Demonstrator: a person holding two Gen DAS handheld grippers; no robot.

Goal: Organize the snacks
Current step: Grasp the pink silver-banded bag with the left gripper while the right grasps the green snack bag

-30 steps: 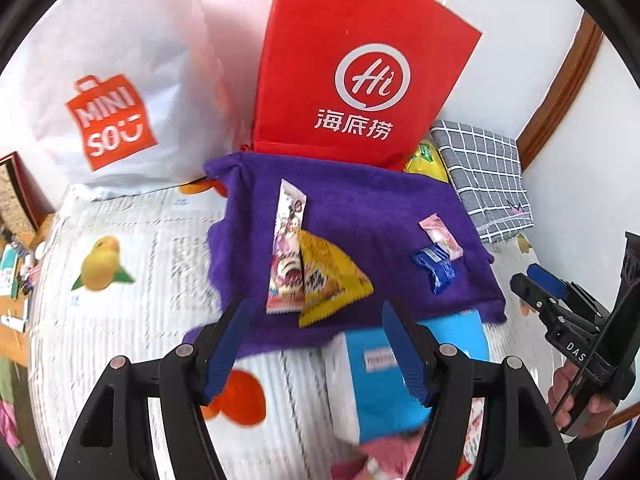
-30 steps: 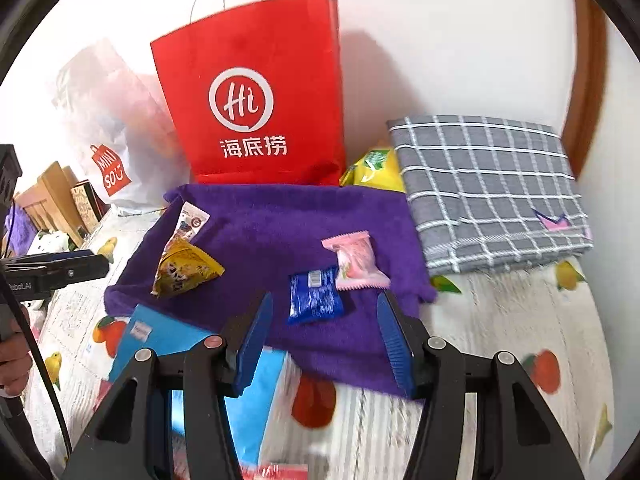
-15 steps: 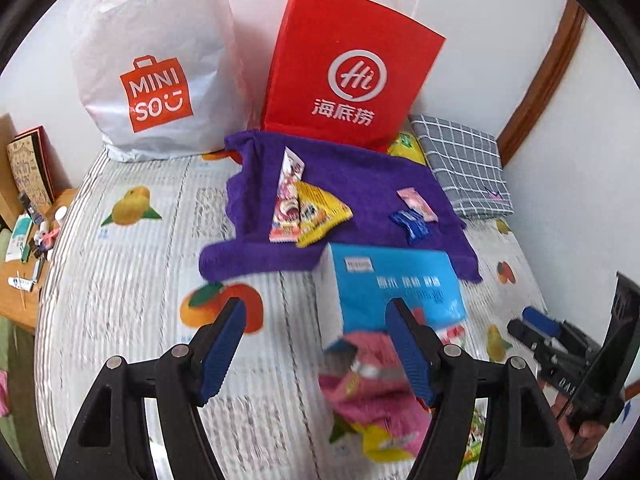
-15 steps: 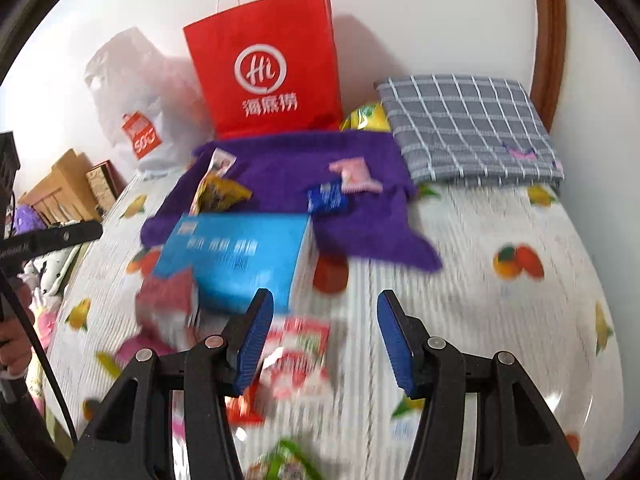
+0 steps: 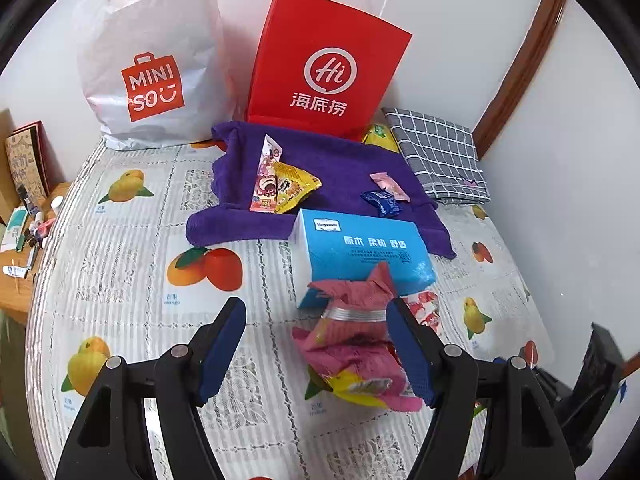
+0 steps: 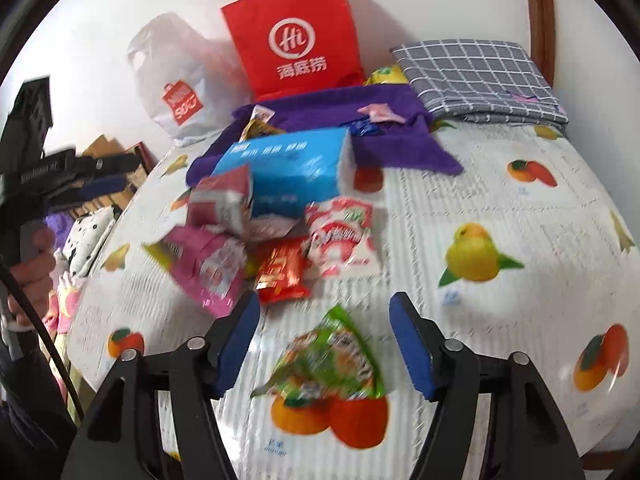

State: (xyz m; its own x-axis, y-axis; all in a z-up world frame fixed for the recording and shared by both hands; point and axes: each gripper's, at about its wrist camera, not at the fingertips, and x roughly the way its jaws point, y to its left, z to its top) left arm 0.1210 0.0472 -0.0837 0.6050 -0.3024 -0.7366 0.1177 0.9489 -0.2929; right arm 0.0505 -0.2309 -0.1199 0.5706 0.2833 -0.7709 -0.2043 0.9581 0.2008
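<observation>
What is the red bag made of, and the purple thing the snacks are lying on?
The red bag looks like stiff matte paper: flat creased sides, thin cord handles. The purple cloth looks like soft fuzzy towel fabric: it wrinkles and has no shine.

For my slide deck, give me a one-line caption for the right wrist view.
Right gripper, jaws opening, hovers over a green snack packet on the fruit-print tablecloth.
</observation>
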